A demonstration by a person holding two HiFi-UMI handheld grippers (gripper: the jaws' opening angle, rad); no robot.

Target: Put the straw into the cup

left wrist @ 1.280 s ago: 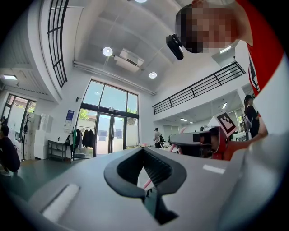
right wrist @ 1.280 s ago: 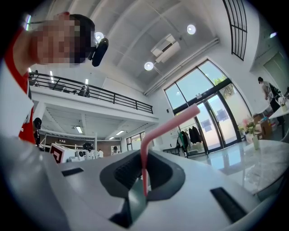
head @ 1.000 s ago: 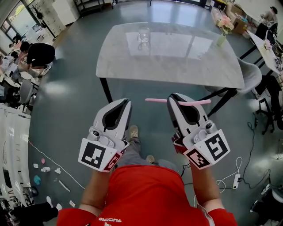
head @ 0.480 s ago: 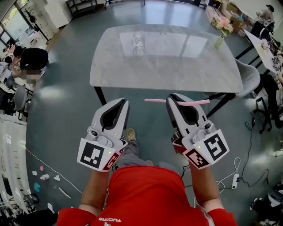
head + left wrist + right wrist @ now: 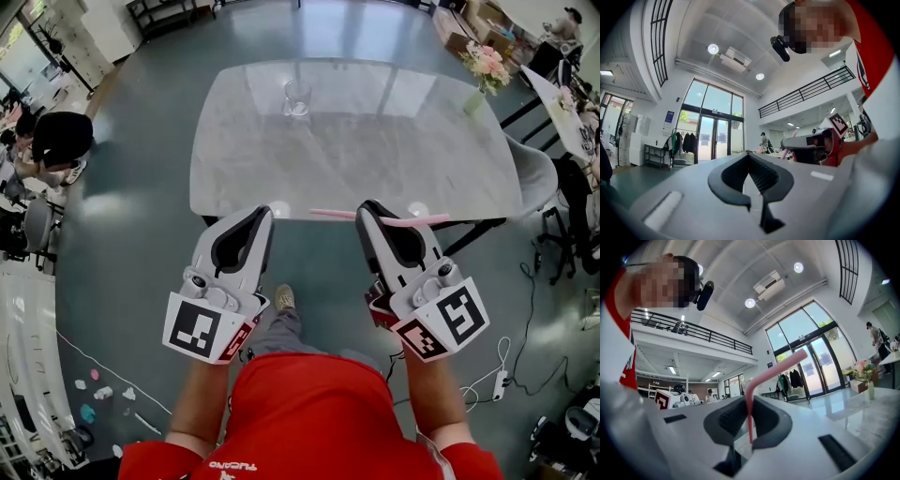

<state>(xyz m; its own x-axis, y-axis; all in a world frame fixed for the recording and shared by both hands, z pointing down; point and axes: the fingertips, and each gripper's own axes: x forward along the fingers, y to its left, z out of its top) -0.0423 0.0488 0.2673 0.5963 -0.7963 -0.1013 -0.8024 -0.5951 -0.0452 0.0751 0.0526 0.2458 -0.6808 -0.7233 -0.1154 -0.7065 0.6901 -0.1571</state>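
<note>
A clear glass cup [image 5: 296, 97] stands on the far side of the pale marble table [image 5: 375, 150]. My right gripper [image 5: 366, 205] is shut on a pink bendy straw [image 5: 422, 220] that lies crosswise through its tips, just at the table's near edge. In the right gripper view the straw [image 5: 776, 369] rises between the jaws of the right gripper [image 5: 749, 397] and bends off to the right. My left gripper [image 5: 265, 210] is beside it, level with it, shut and holding nothing. In the left gripper view the left gripper [image 5: 748, 153] has its tips together.
A small vase of flowers [image 5: 486, 70] stands at the table's far right corner. A grey chair [image 5: 534, 164] sits at the right end. People sit at desks on the left [image 5: 56, 141]. A power strip and cable [image 5: 497, 380] lie on the floor at the right.
Both grippers and the person have moved forward to the table; its near edge, well ahead before, now lies at the gripper tips. The straw stays gripped the same way.
</note>
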